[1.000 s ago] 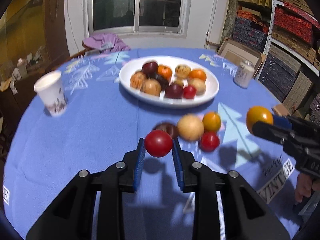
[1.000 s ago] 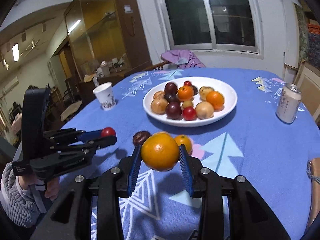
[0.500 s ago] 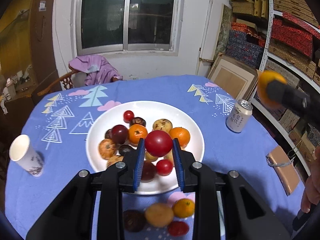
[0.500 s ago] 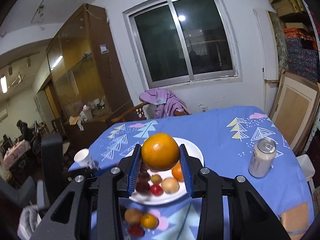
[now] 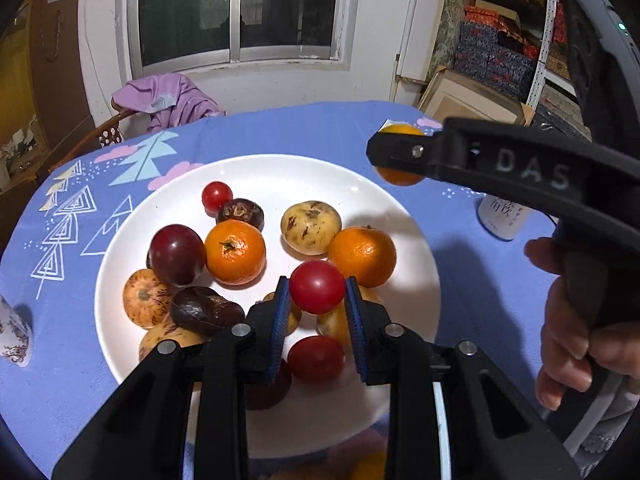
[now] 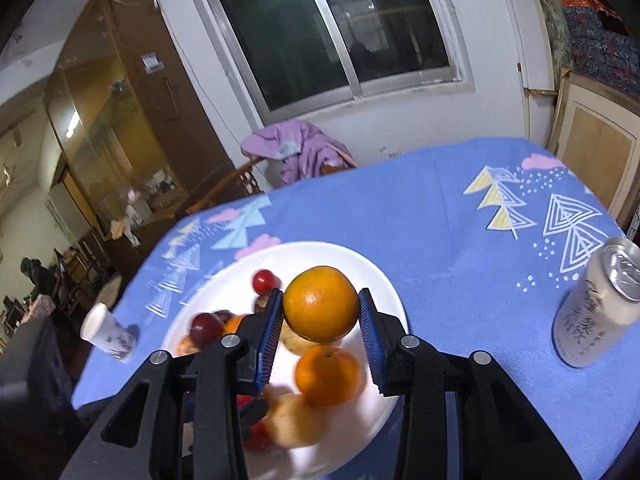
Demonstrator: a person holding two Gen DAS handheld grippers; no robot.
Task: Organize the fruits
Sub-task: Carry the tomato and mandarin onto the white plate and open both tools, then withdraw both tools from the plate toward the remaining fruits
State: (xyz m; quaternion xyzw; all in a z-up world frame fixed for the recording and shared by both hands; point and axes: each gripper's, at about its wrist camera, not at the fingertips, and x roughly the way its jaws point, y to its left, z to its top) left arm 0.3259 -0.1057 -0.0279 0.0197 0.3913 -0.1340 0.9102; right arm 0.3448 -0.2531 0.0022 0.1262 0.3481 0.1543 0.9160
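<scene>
My left gripper (image 5: 317, 292) is shut on a red tomato (image 5: 317, 287) and holds it above the near part of the white plate (image 5: 276, 176). The plate holds several fruits: oranges, dark plums, pale round fruits and small tomatoes. My right gripper (image 6: 320, 312) is shut on a large orange (image 6: 320, 309) and hovers over the plate's (image 6: 372, 276) right side. The right gripper with the orange (image 5: 400, 176) also shows in the left wrist view at upper right, above the plate's far right rim.
A drink can (image 6: 596, 312) stands on the blue tablecloth (image 6: 440, 208) right of the plate. A paper cup (image 6: 106, 330) stands at the left. A chair with a purple garment (image 5: 168, 100) is behind the table. Loose fruit (image 5: 368, 466) lies near the plate's front edge.
Both grippers have risen from table level and moved forward over the plate, each still holding its fruit. The plate now fills the near view.
</scene>
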